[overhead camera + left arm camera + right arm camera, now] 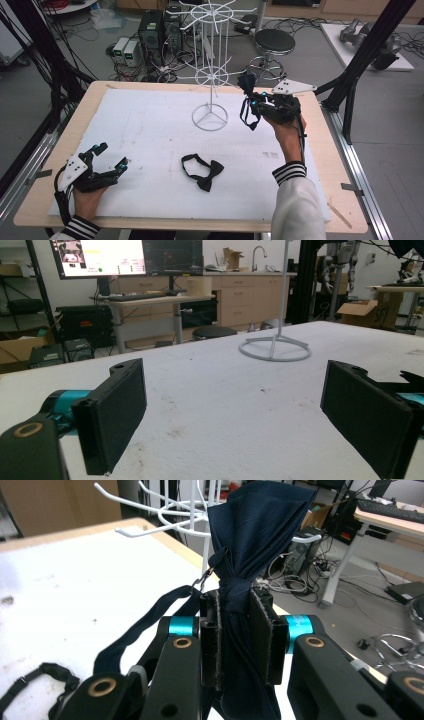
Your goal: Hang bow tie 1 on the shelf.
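At seven o'clock my left gripper [111, 159] rests open on the white mat [150, 130], a black bow tie [202, 171] lies centre, and at two o'clock my right gripper [235, 630] pinches a navy bow tie [255, 535] beside the white wire rack [211, 65].

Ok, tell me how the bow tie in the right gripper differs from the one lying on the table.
The navy bow tie is pinched upright in the right gripper, raised beside the white rack; the black bow tie lies flat and untouched on the table. The navy one's strap dangles; the black one's curls on the surface. Both are dark, strapped bow ties.
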{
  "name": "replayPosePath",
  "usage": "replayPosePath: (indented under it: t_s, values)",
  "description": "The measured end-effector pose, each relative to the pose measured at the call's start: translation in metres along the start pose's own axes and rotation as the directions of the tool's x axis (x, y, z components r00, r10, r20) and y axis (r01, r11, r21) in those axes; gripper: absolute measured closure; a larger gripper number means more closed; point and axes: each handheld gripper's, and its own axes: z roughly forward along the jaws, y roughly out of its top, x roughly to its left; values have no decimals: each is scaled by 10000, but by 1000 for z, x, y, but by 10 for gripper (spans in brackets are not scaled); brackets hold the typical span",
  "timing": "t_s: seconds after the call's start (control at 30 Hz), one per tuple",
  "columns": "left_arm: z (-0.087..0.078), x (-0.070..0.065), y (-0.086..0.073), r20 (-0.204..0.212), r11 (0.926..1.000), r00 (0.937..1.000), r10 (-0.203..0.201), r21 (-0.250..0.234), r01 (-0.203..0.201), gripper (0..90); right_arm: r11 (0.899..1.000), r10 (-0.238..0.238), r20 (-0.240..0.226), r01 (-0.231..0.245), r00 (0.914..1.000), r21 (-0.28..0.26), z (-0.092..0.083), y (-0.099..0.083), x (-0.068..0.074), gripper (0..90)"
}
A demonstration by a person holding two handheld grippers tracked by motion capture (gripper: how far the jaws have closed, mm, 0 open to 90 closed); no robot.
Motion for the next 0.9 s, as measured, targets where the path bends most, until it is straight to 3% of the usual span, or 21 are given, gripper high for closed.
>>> replayPosePath:
  t_s: [0.17,0.33,0.9]
  values:
    - [0,0,0,7,10000,10000,-2,-6,2,117,9985,-350,417,332,9985,430,1,8,2,763]
    - [0,0,0,32,10000,10000,0,7,0,116,9931,-670,483,619,9966,996,4,17,4,763]
    - [0,0,0,62,10000,10000,-13,23,13,116,9949,-659,631,607,9958,806,3,24,3,763]
